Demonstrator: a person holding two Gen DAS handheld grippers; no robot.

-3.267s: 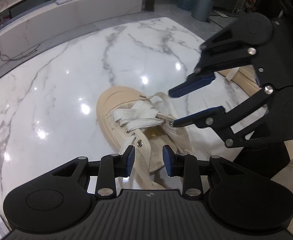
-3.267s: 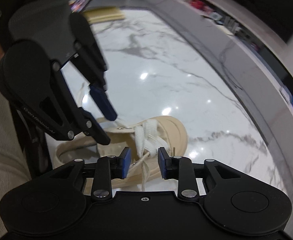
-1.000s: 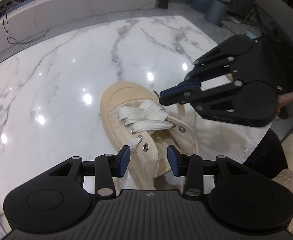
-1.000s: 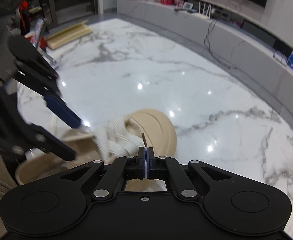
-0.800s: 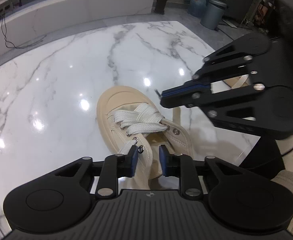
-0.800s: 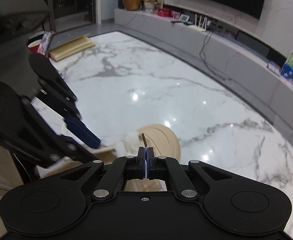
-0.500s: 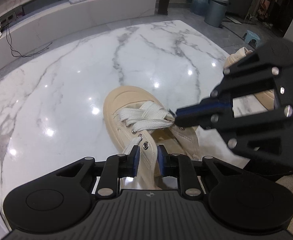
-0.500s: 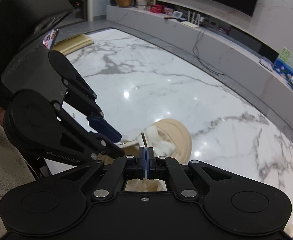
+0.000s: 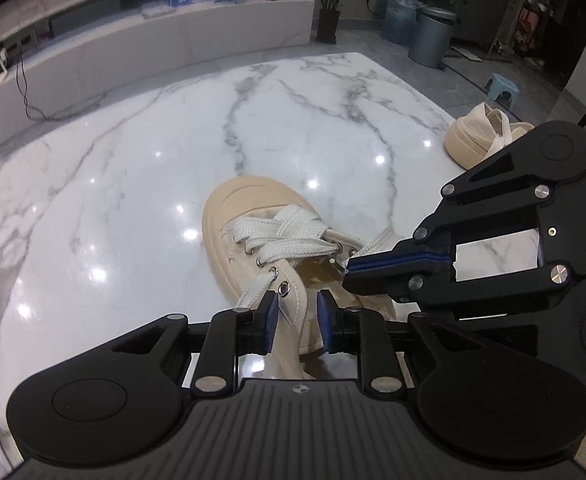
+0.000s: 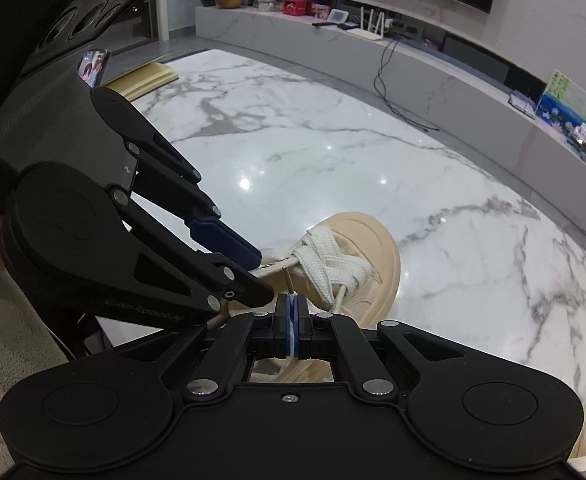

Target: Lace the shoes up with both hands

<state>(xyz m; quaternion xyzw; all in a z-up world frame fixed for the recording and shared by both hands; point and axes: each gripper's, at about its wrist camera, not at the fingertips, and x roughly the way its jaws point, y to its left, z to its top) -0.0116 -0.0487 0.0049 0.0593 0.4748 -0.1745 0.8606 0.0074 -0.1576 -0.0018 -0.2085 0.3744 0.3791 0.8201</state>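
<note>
The beige shoe [image 9: 253,236] stands on the marble table [image 9: 133,168], its white lace [image 9: 289,236] crossed over the front eyelets. The left gripper [image 9: 296,316] has its fingers apart, one on each side of the shoe's upper edge, beside a loose lace end. The right gripper [image 10: 291,312] has its fingers pressed together on the other lace end [image 10: 289,280]. A second shoe [image 9: 481,140] lies well apart.

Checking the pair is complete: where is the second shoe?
In the left wrist view, the second shoe sits far right near the marble table edge, beyond the right tongs.
</note>
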